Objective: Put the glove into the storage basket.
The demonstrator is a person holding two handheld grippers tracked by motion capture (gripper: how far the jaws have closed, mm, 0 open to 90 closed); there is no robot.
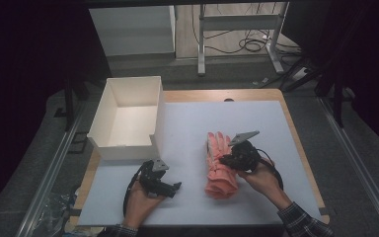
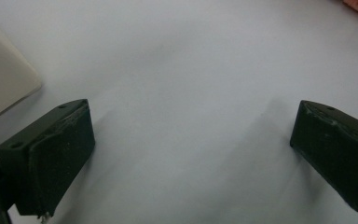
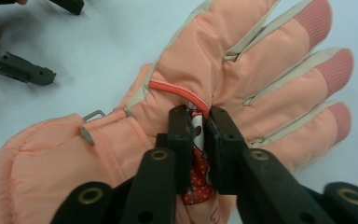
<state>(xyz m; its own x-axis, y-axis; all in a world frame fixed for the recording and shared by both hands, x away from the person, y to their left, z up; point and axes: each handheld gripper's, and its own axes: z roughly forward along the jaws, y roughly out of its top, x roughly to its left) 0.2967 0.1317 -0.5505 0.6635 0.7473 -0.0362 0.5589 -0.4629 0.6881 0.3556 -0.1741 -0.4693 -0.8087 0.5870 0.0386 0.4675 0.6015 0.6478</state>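
one padded salmon-pink ski glove (image 1: 219, 165) lies flat on the white surface (image 1: 256, 123), right of the open white box (image 1: 128, 118). the right gripper (image 3: 199, 140) has its fingers pinched shut on a red-dotted tag at the glove's middle; a lift toward the box looks next. the left gripper (image 1: 170, 189) hovers with fingers spread apart, holding nothing.

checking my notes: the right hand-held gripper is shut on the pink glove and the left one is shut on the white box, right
Not quite. The left hand-held gripper is open and holds nothing: the left gripper view shows its jaws wide apart over the bare white mat, with the white box off to the side. The right hand-held gripper is indeed shut on the pink glove.
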